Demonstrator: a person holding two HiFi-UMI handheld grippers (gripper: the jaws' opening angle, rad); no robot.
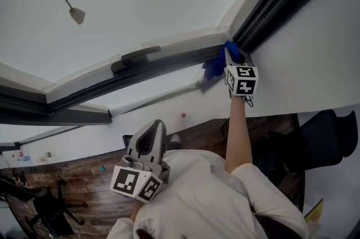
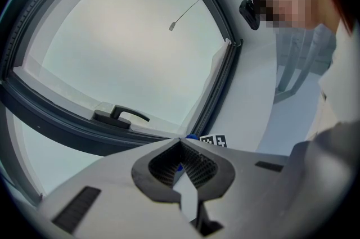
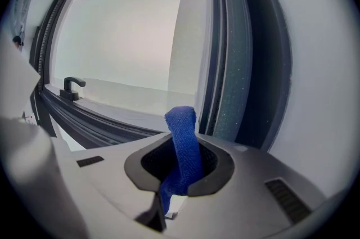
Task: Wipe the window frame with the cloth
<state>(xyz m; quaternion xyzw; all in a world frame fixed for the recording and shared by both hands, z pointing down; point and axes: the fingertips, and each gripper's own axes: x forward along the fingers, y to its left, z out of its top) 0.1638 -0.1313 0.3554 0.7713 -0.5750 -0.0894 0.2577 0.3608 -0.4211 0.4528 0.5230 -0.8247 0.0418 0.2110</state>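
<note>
- cloth [image 3: 183, 145]: blue woven strip pinched in the right hand-held gripper [image 3: 179, 176], free end upright at the frame's corner
- window frame [image 1: 169, 62]: dark grey grooved rails meeting at that corner

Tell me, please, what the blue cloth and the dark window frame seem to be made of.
The blue cloth is likely microfibre or a similar textile, matte: its surface shows a fine fuzzy nap and it bends softly. The window frame is probably painted metal or plastic, dark grey and smooth with a slight sheen; the look cannot settle which.
</note>
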